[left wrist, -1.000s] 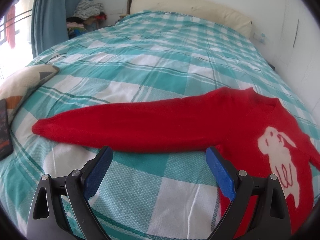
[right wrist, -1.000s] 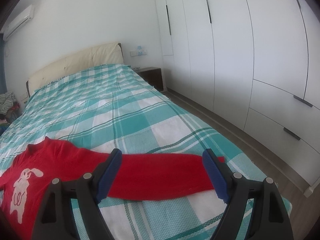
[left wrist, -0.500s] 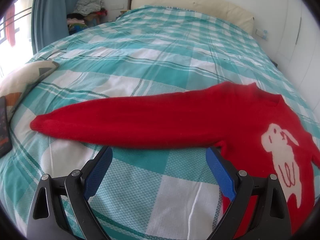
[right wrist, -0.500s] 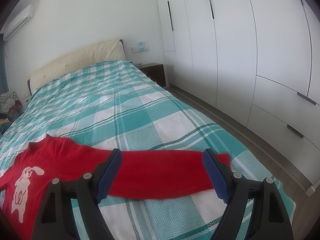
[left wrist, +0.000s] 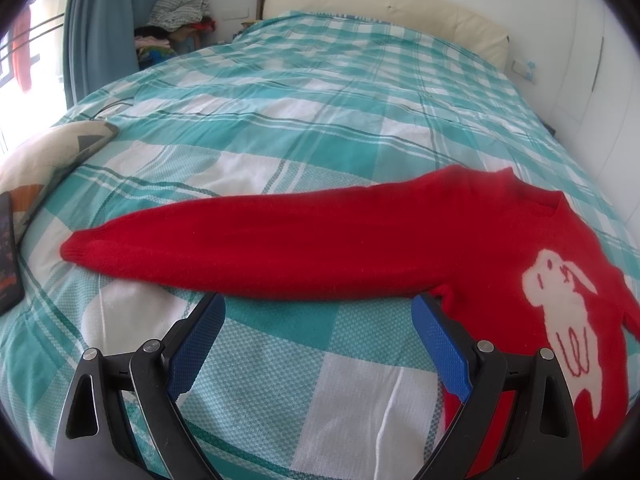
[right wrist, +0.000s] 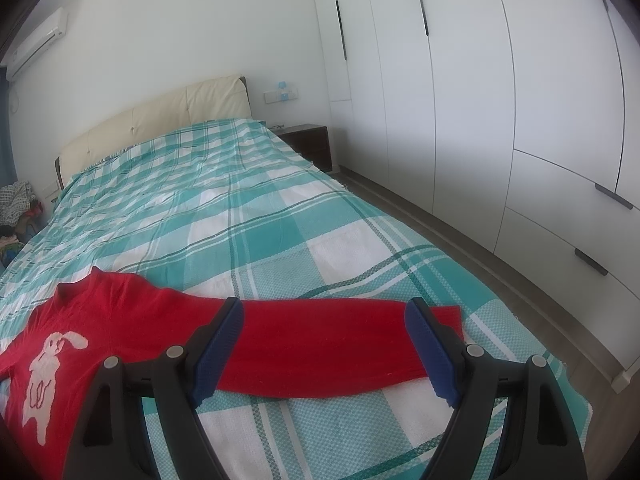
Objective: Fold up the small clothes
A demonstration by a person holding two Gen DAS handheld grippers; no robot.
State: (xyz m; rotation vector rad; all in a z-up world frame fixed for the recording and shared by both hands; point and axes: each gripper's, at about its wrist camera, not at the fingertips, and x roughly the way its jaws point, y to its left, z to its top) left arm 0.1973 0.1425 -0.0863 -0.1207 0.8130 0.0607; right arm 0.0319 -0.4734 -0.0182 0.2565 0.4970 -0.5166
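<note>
Nothing moved since earlier, red sweater (left wrist: 360, 236) flat beyond left claw (left wrist: 318, 312), right claw (right wrist: 324, 320), both wide

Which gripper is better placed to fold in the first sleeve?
Right. The right gripper already brackets its sleeve, jaws open; the left gripper sits short of its own sleeve.

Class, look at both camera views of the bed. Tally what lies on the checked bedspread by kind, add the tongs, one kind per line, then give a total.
Red sweater: 1
Cushion at the bedspread's edge: 1
Dark flat device, a phone or tablet, beside the cushion: 1
Tongs, left and right, both open: 2
Total: 5
</note>
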